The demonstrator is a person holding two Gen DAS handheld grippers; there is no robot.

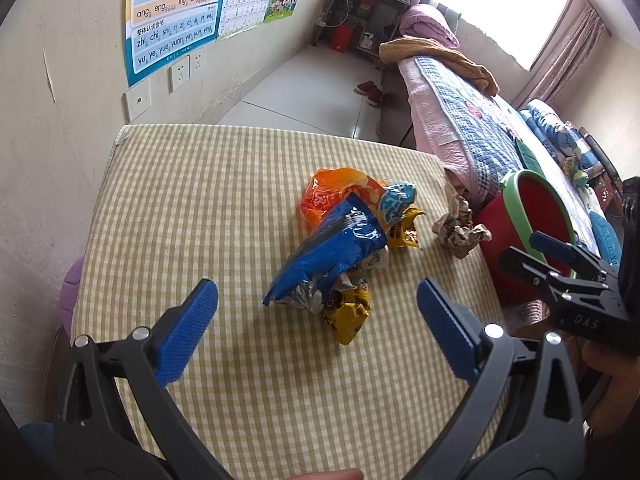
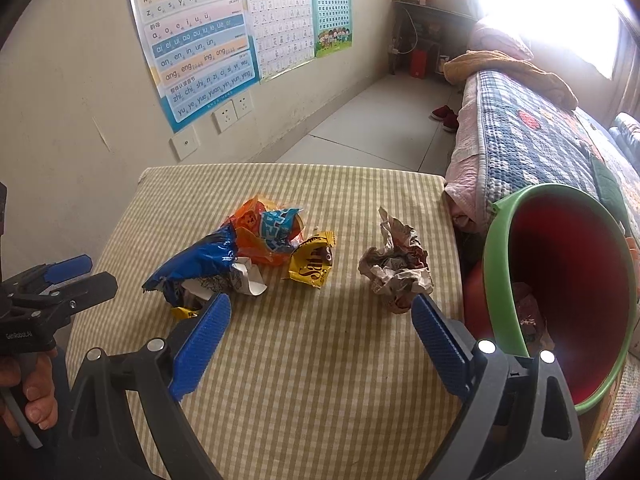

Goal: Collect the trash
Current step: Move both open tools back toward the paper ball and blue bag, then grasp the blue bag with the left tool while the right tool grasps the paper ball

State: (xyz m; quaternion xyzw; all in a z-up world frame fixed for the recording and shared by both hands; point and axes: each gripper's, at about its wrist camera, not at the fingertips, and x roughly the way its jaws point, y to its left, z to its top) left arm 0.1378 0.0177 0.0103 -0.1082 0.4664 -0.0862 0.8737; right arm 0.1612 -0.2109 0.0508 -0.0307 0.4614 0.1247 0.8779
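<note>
A heap of snack wrappers lies mid-table: a blue foil bag (image 1: 332, 256) (image 2: 192, 264), an orange bag (image 1: 340, 196) (image 2: 260, 236) behind it, and yellow wrappers (image 1: 348, 316) (image 2: 314, 266). A crumpled paper ball (image 1: 460, 224) (image 2: 396, 268) sits near the table's right edge. My left gripper (image 1: 318, 312) is open, just short of the blue bag. My right gripper (image 2: 320, 320) is open with nothing between its fingers, the paper ball just beyond its right finger. A red bin with a green rim (image 1: 532, 216) (image 2: 560, 288) stands off the right edge, some trash inside.
The table wears a yellow checked cloth (image 1: 240, 380) (image 2: 320, 392) and stands against a wall with posters (image 2: 192, 40) and sockets. A bed with a blue patchwork quilt (image 2: 532, 136) runs along the right. Slippers (image 1: 370, 92) lie on the tiled floor beyond.
</note>
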